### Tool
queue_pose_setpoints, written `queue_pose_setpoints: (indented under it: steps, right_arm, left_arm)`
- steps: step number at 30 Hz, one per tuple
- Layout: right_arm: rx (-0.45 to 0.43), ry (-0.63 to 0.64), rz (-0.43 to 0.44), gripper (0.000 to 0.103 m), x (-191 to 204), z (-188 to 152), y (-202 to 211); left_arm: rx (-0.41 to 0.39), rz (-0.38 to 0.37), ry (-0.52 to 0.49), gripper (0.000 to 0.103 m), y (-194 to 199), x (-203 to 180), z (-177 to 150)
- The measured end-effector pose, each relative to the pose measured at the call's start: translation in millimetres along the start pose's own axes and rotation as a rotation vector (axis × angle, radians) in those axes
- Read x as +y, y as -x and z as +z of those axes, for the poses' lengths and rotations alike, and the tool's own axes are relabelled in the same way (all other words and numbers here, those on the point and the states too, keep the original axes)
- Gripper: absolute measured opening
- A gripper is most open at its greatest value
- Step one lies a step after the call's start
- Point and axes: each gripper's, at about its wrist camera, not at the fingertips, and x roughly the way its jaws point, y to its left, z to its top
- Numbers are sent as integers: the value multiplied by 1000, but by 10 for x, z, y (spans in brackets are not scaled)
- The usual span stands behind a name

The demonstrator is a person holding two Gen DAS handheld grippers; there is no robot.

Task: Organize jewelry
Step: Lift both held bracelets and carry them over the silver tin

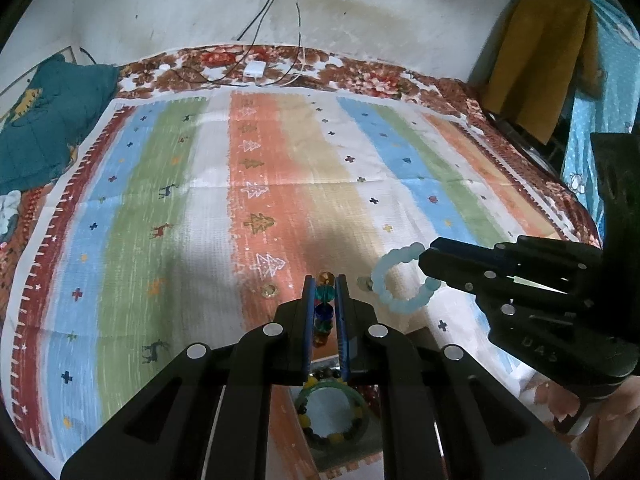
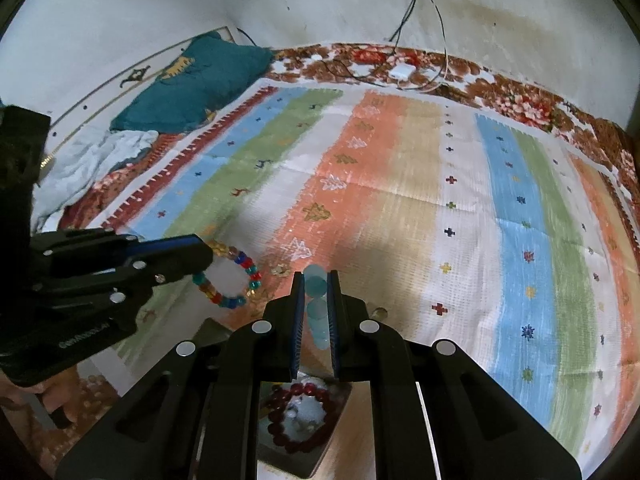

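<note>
Two hand-held grippers hover over a bed covered by a striped cloth (image 1: 280, 184). The left hand-held gripper (image 1: 324, 292) is clamped narrow on a bracelet of mixed coloured beads (image 1: 325, 308), which runs straight between its fingers toward twelve o'clock. The right hand-held gripper (image 2: 316, 292) pinches a pale blue bead bracelet (image 2: 316, 304) the same way; in the left wrist view that bracelet's loop (image 1: 396, 276) hangs at two o'clock. Below, at six o'clock, a dark red bracelet (image 2: 302, 420) and a green and yellow one (image 1: 332, 412) lie in a tray (image 2: 280, 456).
</note>
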Motion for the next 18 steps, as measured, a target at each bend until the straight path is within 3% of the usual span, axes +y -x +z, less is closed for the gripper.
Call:
queue_pose_setpoints:
  steps: [18]
  right_arm:
    - [-6,13,46,12,129,-284,268]
  left_arm:
    - [-14,-9,-12,9,228,-77,-263]
